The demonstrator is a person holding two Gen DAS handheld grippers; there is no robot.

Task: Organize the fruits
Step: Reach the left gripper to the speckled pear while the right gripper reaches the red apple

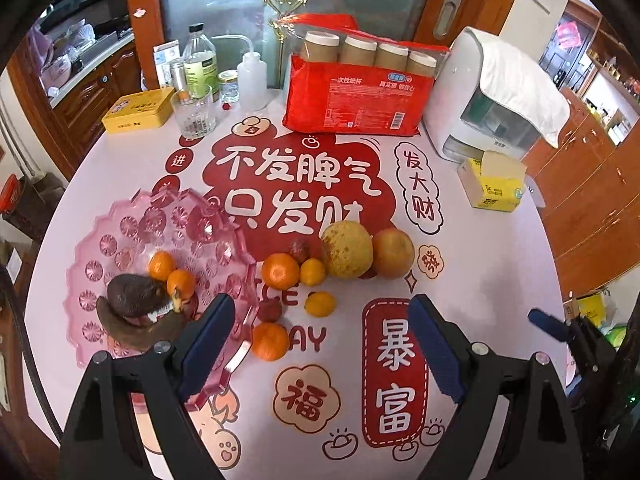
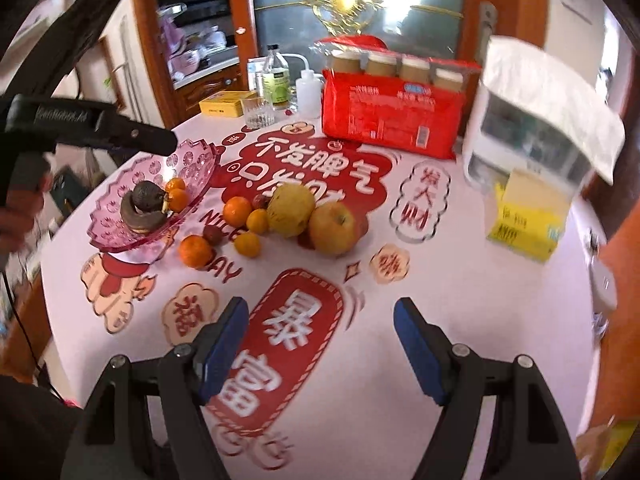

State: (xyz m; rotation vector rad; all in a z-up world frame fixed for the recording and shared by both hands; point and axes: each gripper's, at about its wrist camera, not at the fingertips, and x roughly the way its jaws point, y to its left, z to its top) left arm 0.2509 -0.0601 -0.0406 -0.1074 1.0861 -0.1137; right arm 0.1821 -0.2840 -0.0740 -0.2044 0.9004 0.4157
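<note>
1. Barely begun, by the look of it; two small oranges (image 1: 170,274) and a dark fruit (image 1: 134,294) in the pink dish (image 1: 120,236); pear (image 1: 347,249), apple (image 1: 393,253) and loose oranges (image 1: 280,274) on the table (image 1: 500,280) just beside it.
2. Left gripper (image 1: 320,344) and right gripper (image 2: 320,344) both wide open, holding nothing.
3. Bare table right of the fruit; raised dish rim close to the left fingers.

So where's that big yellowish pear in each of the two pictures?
Left wrist view: the pear sits just right of centre, beside the apple.
Right wrist view: the pear sits left of centre, above mid-height, again touching the apple.
Shared landmark: the red cup package behind it.
</note>
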